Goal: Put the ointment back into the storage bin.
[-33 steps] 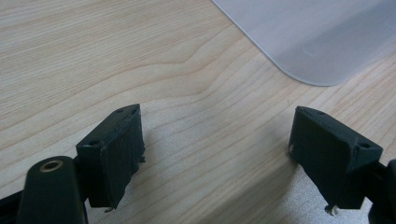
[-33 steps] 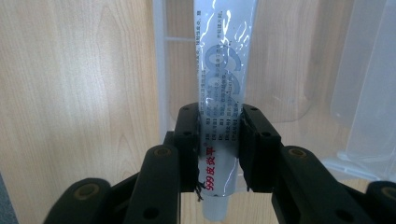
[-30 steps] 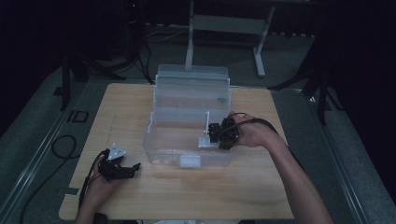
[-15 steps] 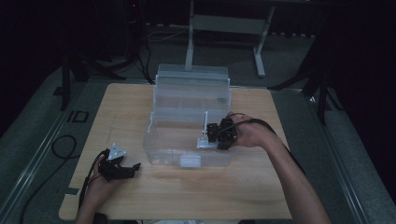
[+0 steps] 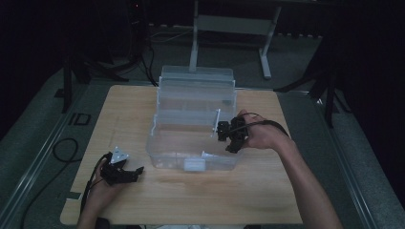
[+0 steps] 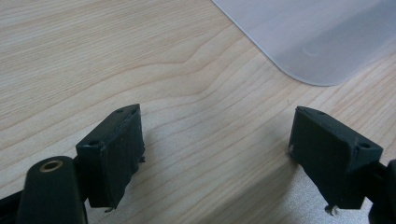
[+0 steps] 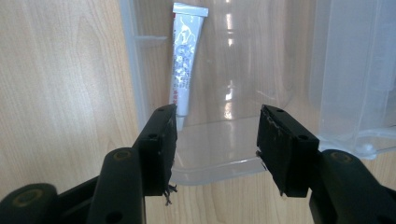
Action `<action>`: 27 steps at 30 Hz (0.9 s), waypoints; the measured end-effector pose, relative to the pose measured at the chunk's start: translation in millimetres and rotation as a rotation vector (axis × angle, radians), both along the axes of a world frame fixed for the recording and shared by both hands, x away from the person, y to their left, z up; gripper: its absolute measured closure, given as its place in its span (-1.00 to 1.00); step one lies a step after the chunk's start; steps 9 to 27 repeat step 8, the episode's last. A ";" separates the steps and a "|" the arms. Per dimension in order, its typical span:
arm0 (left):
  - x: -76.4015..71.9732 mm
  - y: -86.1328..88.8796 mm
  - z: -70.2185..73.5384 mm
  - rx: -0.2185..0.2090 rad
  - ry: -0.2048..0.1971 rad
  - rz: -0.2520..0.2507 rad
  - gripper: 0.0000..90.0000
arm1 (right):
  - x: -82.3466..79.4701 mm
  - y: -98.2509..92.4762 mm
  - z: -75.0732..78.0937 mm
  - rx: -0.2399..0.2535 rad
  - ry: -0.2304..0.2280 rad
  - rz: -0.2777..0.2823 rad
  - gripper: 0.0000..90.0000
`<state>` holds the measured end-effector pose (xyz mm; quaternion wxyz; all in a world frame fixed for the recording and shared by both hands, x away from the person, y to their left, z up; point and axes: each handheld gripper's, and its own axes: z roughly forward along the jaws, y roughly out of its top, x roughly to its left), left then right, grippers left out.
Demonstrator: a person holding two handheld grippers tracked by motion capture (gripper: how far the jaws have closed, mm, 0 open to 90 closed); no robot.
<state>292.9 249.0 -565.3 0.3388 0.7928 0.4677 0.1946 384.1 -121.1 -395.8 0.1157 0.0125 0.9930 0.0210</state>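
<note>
White tube (image 7: pixel 186 60), clear bin (image 5: pixel 193 124), black tongs (image 7: pixel 217 140)

I log a light wooden tabletop (image 5: pixel 157 200); grey floor around it; black cable loop (image 5: pixel 59 150) on the floor, near left; grey metal stand (image 5: pixel 229 28) beyond the far edge; dark tripod legs (image 5: pixel 325 90), far right.

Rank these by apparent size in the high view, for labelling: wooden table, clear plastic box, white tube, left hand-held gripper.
1. wooden table
2. clear plastic box
3. left hand-held gripper
4. white tube, slim and standing against the box's wall
</note>
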 end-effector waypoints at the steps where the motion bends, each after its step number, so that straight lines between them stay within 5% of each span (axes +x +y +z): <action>1: 0.0 0.0 0.0 0.000 0.000 0.000 -0.59 | -0.7 -0.9 0.2 0.004 0.007 -0.001 0.07; 27: 0.0 0.1 0.1 0.001 0.000 -0.001 -0.59 | -6.5 -3.7 3.5 0.022 0.010 -0.006 0.07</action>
